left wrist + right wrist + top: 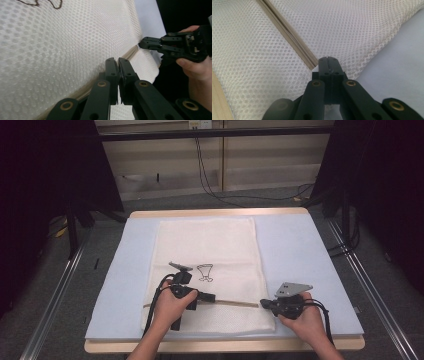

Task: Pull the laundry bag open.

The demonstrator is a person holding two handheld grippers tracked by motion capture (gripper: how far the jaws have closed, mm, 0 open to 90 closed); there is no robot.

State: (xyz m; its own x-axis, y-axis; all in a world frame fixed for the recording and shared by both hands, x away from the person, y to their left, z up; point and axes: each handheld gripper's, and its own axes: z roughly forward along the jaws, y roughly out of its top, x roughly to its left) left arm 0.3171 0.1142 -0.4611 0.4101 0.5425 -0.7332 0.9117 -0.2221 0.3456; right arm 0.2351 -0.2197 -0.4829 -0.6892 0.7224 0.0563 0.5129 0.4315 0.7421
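High view: white mesh bag (207, 270) flat on pale blue mat (300, 250), left gripper (211, 297) clenched at the zipper (235, 303), right gripper (263, 304) clenched on the zipper's end at the bag's edge; left gripper view: jaws pinched together over the zipper (130, 53), right gripper (142, 44) nipping the bag's corner; right gripper view: jaws closed at the zipper's end (310, 62), mesh bag (362, 30) all around.

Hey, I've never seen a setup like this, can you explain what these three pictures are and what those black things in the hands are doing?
A person holds a black two-fingered gripping tool in each hand. One picture looks down from above the table; the other two come from small cameras riding on each tool. On a pale blue mat lies a white mesh bag with a beige zipper. The right gripper is shut on the bag's edge at the zipper's end. The left gripper is shut over the zipper line; what it pinches is hidden.
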